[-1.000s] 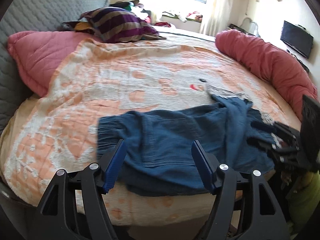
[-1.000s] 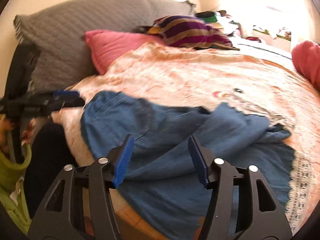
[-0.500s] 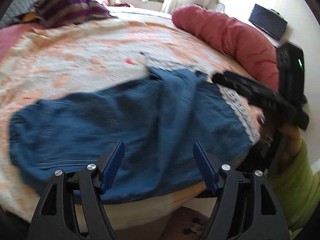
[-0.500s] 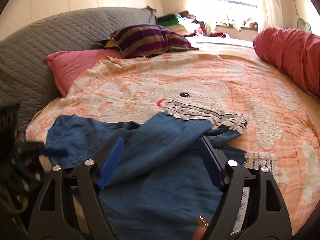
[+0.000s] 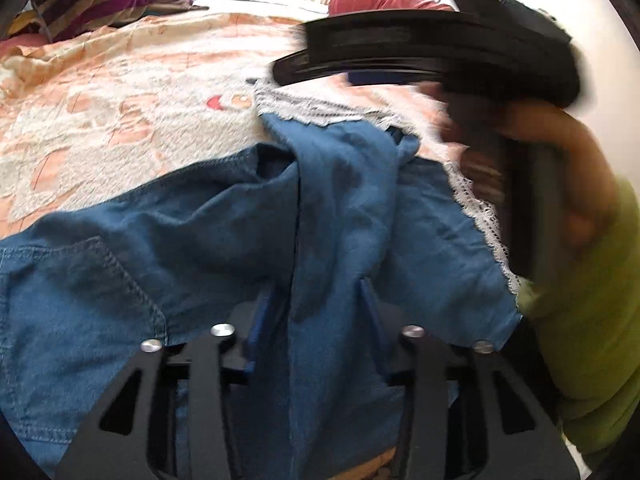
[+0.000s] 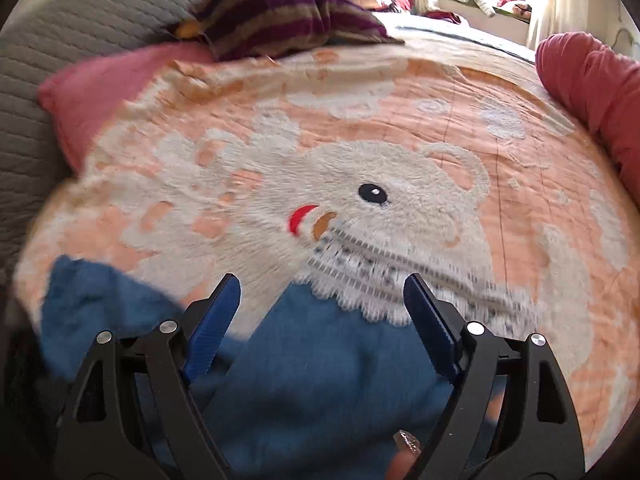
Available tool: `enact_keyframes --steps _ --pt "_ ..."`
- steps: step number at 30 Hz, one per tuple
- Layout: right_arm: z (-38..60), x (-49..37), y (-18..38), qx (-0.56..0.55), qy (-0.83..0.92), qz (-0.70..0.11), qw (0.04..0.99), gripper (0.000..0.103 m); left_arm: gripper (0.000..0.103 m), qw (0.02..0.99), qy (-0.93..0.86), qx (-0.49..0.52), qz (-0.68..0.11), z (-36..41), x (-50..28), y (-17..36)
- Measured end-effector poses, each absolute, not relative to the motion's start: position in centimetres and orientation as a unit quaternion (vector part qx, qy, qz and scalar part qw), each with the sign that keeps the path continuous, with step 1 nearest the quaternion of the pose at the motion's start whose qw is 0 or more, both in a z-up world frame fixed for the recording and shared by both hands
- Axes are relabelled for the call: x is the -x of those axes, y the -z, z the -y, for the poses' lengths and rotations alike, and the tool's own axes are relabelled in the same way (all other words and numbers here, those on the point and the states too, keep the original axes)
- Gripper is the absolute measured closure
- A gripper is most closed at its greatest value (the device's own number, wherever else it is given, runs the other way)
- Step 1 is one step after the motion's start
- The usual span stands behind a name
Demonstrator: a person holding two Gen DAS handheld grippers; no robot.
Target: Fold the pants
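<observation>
Blue denim pants [image 5: 180,248] with a white lace hem [image 5: 480,216] lie crumpled on the peach bedspread [image 5: 120,112]. My left gripper [image 5: 316,304] is low over them. Its jaws are closing, and a raised fold of denim is pinched between them and covers the pads. In the right wrist view my right gripper [image 6: 320,300] hovers over a pant leg [image 6: 320,380] near the lace hem [image 6: 380,280]. Its jaws are opening wide and the pads touch nothing. The blurred black frame of the right-hand tool [image 5: 420,48] crosses the left wrist view.
A striped pillow [image 6: 280,20], a pink pillow [image 6: 100,92] and a grey quilted headboard [image 6: 40,60] sit at the bed's far left. A red bolster [image 6: 592,92] lines the right edge. The person's green sleeve [image 5: 592,320] is at the bed's near side.
My left gripper dropped closer onto the pants and its jaws narrowed around a fold of denim. My right gripper swung across toward the lace hem and its jaws widened.
</observation>
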State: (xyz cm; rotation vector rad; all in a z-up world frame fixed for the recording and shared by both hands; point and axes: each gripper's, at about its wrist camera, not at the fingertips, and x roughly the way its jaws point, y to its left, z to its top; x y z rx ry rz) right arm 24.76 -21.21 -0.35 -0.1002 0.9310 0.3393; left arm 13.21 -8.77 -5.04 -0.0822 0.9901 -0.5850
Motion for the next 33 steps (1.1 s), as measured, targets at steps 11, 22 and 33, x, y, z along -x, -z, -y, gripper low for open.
enact_keyframes --steps 11,22,33 --pt "17.0 -30.8 5.5 0.128 -0.084 -0.495 0.855 0.069 0.090 0.829 0.336 0.039 -0.446 8.5 -12.2 4.8" --pt "27.0 -25.2 -0.7 -0.034 -0.098 -0.423 0.900 0.097 0.058 0.849 0.301 0.022 -0.434 8.5 -11.4 4.9" --pt "36.7 -14.9 -3.3 -0.127 -0.049 -0.364 0.921 0.097 0.092 0.879 0.292 0.001 -0.377 7.7 -11.0 3.2"
